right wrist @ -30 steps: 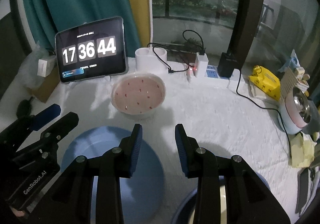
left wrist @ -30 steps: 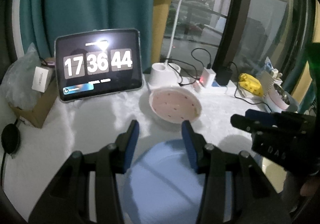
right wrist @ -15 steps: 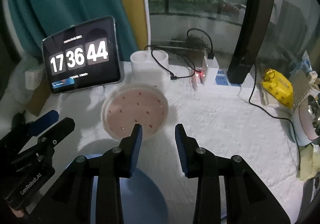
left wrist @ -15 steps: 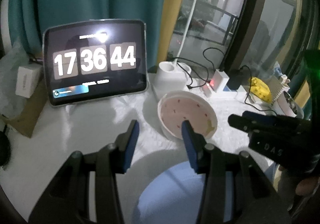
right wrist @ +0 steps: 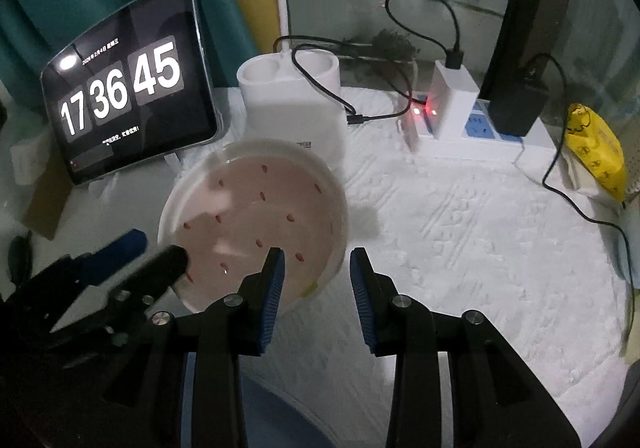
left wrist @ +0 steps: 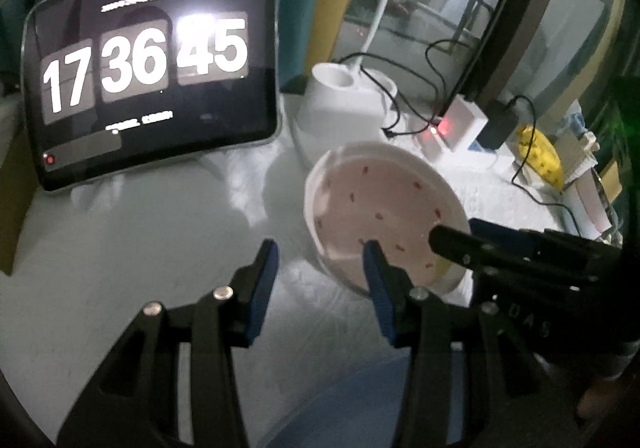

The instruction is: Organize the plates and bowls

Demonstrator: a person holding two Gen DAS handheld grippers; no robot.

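1. Two hand-held grippers close in on one pink bowl with red speckles, which sits on a white-covered tabletop.

2. The right gripper has its jaws spread, holding nothing. The bowl's near-right rim lies between them, just ahead of the left jaw.

3. The left gripper also has its jaws spread and empty. The bowl lies ahead and to the right, its near rim touching or just behind the right jaw tip.

4. The step in hand appears to be the reach for the bowl, not yet a grasp. It likely goes with the blue plate that shows below both sets of jaws.

5. The next move calls for one jaw inside the rim and one outside, then a close on the wall, then a lift.

6. The right view alone shows the rim truly bracketed by its jaws, and the left gripper's tips at the bowl's left edge.

7. The left view alone shows open tabletop ahead of its left jaw. It shows the right gripper over the bowl's right edge.

8. Both views show a tablet clock beyond the jaws, reading 17 36 45.
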